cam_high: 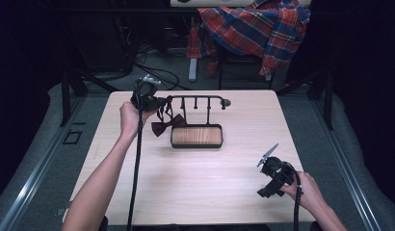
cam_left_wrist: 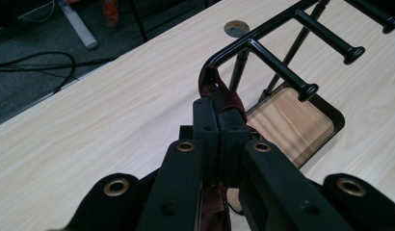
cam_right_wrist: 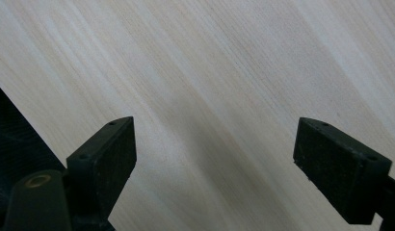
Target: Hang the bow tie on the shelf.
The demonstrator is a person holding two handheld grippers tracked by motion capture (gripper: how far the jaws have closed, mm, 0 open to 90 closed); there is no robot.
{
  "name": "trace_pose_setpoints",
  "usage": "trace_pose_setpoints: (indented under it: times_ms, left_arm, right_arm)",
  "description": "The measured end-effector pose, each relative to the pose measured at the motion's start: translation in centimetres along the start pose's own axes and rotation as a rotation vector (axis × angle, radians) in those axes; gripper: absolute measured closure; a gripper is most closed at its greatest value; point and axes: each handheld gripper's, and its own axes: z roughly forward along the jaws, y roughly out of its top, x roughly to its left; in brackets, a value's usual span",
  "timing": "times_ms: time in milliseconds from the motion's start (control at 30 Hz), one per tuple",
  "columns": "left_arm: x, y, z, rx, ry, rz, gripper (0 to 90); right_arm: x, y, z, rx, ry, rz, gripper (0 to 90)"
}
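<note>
Now the table [cam_high: 195, 183] carries a black rack [cam_high: 198, 101] over a wood-floored tray [cam_high: 196, 136]. Judging by the pose, a bow tie [cam_high: 163, 126] is being hung: the left gripper [cam_left_wrist: 218, 126], jaws pinched on its strap [cam_left_wrist: 216, 91], holds it looped at the rack's end. Next comes seating, then releasing. The right gripper [cam_right_wrist: 215, 163] idles, wide apart, holding nothing.

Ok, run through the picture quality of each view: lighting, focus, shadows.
High view: table evenly lit, surroundings nearly black, detail soft, faint shadow under the right gripper. Left gripper view: rack and strap sharp, near fingers dark. Right gripper view: wood grain mildly soft, a dim shadow band between the open fingers.
</note>
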Motion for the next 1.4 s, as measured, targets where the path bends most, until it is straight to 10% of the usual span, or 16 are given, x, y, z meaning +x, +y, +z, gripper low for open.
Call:
trace_pose_setpoints:
  times_ms: [967, 1400]
  left_arm:
    - [1.2, -2.6, 1.9, 0.101, -0.038, -0.065, 81.0]
    - [1.9, -3.8, 0.5, 0.075, 0.004, -0.091, 33.2]
  right_arm:
    - [0.2, -0.1, -0.3, -0.005, 0.001, -0.002, 14.8]
    - [0.3, -0.1, -0.3, -0.009, 0.001, 0.002, 14.8]
